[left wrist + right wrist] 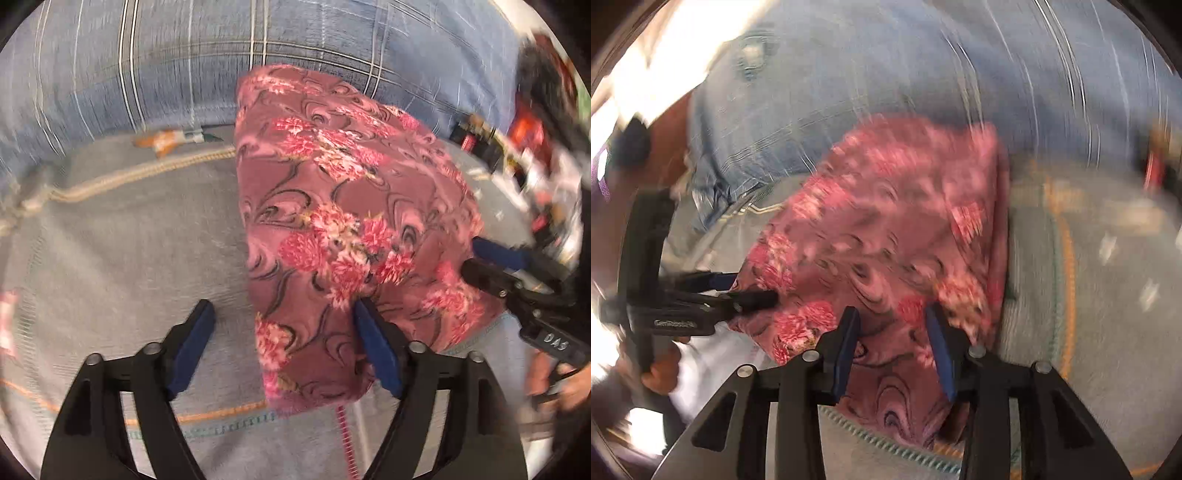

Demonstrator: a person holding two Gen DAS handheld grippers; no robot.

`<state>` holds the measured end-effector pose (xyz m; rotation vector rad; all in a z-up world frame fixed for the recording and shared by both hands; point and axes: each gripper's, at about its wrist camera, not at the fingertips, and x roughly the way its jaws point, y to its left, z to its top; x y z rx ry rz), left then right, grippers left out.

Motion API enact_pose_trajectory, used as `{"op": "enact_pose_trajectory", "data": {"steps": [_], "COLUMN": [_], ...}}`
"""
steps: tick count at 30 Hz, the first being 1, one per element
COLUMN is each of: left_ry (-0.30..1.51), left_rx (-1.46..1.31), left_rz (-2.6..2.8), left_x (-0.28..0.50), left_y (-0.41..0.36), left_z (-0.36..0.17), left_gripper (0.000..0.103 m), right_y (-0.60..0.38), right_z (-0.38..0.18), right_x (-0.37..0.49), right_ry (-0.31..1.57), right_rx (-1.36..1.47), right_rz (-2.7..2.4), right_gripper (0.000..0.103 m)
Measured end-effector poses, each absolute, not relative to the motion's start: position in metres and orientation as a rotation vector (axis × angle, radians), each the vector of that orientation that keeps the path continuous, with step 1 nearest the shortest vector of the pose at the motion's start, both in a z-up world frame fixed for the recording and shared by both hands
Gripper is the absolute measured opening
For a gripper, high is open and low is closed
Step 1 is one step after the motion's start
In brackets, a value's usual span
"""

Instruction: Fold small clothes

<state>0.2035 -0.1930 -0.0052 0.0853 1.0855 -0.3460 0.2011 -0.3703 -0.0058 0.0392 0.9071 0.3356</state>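
Your left claw (282,345) gapes wide and empty beside the folded pink floral cloth (343,229) on the grey blanket (122,258), while your right claw (892,350), part-open, gripping nothing, straddles its near edge, so it's nearer.

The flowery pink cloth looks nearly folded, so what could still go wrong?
Both tongs are open, so the flowery pink cloth lies loose and its top layer might flop open. The left tongs have one finger right at its edge and could drag it crooked. The right tongs straddle it, so they might snag it.
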Motion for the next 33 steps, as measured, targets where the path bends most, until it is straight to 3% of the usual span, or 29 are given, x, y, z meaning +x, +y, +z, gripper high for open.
{"op": "enact_pose_trajectory", "data": {"steps": [3, 7, 11, 14, 19, 22, 28, 33], "left_ry": [1.121, 1.099, 1.188, 1.242, 1.200, 1.192, 1.306, 1.315], "left_rx": [0.051, -0.089, -0.208, -0.181, -0.160, -0.281, -0.522, -0.500], "left_rz": [-0.388, -0.400, -0.389, -0.365, -0.447, -0.464, -0.509, -0.552], "left_x": [0.206, 0.223, 0.247, 0.246, 0.236, 0.251, 0.285, 0.294], "left_y": [-0.186, -0.161, -0.164, -0.175, -0.172, -0.154, -0.143, -0.165], "left_z": [0.007, 0.030, 0.013, -0.016, -0.005, 0.003, -0.016, -0.017], "left_gripper": [0.079, 0.079, 0.079, 0.082, 0.082, 0.082, 0.082, 0.082], "right_y": [-0.376, -0.435, -0.444, -0.426, -0.445, -0.473, -0.479, -0.460], "right_z": [0.008, 0.022, 0.002, -0.016, -0.010, -0.007, -0.026, -0.024], "right_x": [0.208, 0.218, 0.239, 0.246, 0.236, 0.233, 0.254, 0.276], "right_ry": [0.929, 0.863, 0.888, 0.901, 0.895, 0.872, 0.918, 0.914], "right_rx": [0.083, 0.396, 0.557, 0.466, 0.523, 0.663, 0.758, 0.679], "right_rz": [0.311, 0.230, 0.207, 0.200, 0.189, 0.174, 0.256, 0.317], "right_gripper": [0.040, 0.043, 0.043, 0.017, 0.029, 0.049, 0.051, 0.058]}}
